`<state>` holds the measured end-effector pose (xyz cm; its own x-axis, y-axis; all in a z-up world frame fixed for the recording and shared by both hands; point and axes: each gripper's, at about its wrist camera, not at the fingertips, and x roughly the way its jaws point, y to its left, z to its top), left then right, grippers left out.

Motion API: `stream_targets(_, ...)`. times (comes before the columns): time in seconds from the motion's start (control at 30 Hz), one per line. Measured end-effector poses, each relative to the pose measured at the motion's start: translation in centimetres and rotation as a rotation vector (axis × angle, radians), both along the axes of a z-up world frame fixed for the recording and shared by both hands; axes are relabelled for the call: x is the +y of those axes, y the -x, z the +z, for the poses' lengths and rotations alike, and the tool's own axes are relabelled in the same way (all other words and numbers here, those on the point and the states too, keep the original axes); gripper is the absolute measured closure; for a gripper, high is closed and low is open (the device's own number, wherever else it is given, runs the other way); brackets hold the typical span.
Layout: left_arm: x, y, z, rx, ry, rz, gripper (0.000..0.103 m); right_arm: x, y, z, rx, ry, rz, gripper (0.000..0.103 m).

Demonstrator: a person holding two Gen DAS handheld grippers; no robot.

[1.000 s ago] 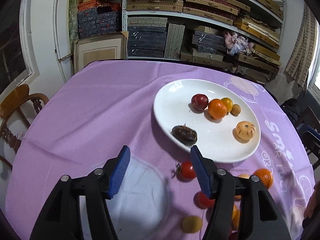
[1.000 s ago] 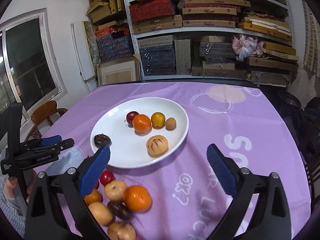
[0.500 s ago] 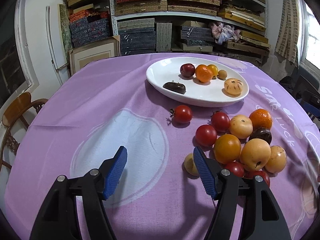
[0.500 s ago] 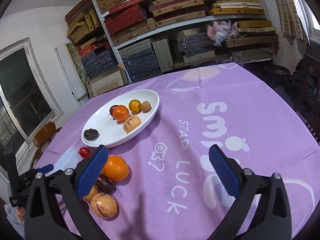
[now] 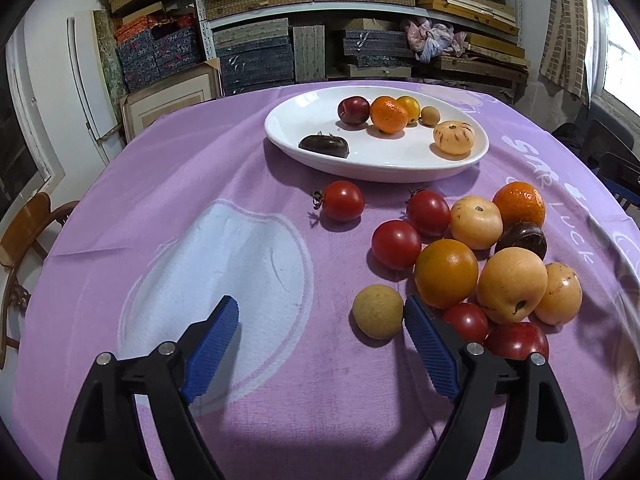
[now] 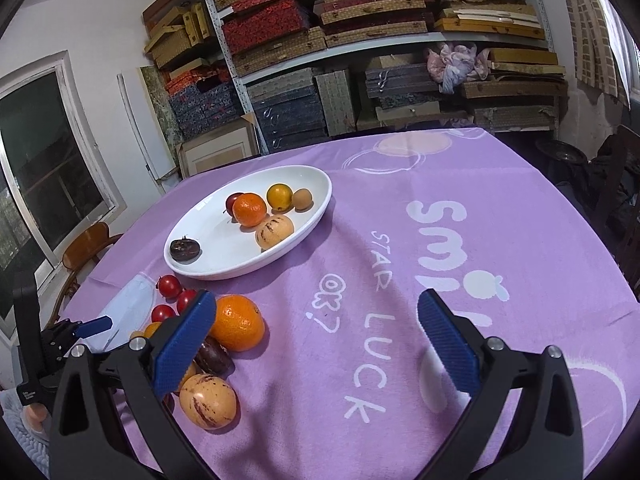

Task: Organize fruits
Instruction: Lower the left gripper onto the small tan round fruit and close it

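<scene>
A white oval plate (image 5: pixel 304 120) (image 6: pixel 308 184) on the purple tablecloth holds several fruits: a dark tomato (image 5: pixel 325 146), a plum (image 5: pixel 353 110), an orange (image 5: pixel 388 114) and a striped melon (image 5: pixel 454 137). A loose pile lies on the cloth to the right: red tomatoes (image 5: pixel 343 201), a small yellow fruit (image 5: pixel 377 311), an orange (image 6: pixel 237 322). My left gripper (image 5: pixel 320 332) is open and empty, low over the cloth, its right finger beside the small yellow fruit. My right gripper (image 6: pixel 312 332) is open and empty, its left finger over the pile's edge.
The left gripper's body also shows at the left edge of the right wrist view (image 6: pixel 60 336). A wooden chair (image 5: pixel 28 224) stands at the table's left. Shelves of boxes (image 5: pixel 320 8) fill the wall behind. Dark chairs (image 6: pixel 624 184) stand at the right.
The left gripper has drawn back and lowered toward the loose fruit pile; the small yellow fruit now lies just by its right finger. The right gripper shifted slightly; both stay open.
</scene>
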<state>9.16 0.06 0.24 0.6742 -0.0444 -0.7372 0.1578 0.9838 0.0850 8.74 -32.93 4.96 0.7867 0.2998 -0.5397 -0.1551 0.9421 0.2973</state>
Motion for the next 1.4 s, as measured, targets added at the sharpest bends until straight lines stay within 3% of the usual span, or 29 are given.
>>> stream_targets(0.33, 0.4, 0.0, 0.3, -0.022, -0.003, 0.016, 0.016, 0.2, 0.1, 0.0, -0.004, 0.006, 0.002, 0.004)
stream_targets(0.47, -0.9, -0.4, -0.2, 0.018, 0.029, -0.036, 0.02, 0.2, 0.0, 0.0, 0.004, 0.013, 0.005, 0.004)
stream_targets(0.63, -1.4, 0.4, 0.2, -0.015, 0.033, -0.08, 0.022, 0.1, 0.1, 0.1, 0.008, 0.006, 0.001, 0.004)
stream_targets(0.73, -1.3, 0.2, 0.0, 0.012, 0.064, -0.099, 0.033, 0.1, 0.1, 0.1, 0.009, 0.007, -0.002, 0.004)
stream_targets(0.8, -1.3, -0.1, -0.4, 0.038, 0.077, -0.114, 0.05, 0.1, 0.1, 0.1, 0.009, 0.007, -0.001, 0.004)
stream_targets(0.83, -1.4, -0.1, -0.5, 0.042, 0.081, -0.116, 0.052, 0.1, 0.1, 0.1, 0.009, 0.007, -0.001, 0.004)
stream_targets(1.27, -1.2, -0.6, -0.7, 0.059, 0.118, -0.117, 0.055, 0.3, 0.1, -0.1, 0.016, 0.014, 0.004, 0.004)
stream_targets(1.4, -1.5, -0.5, -0.6, 0.058, 0.117, -0.134, 0.065, 0.4, 0.0, -0.2, 0.016, 0.02, 0.01, 0.004)
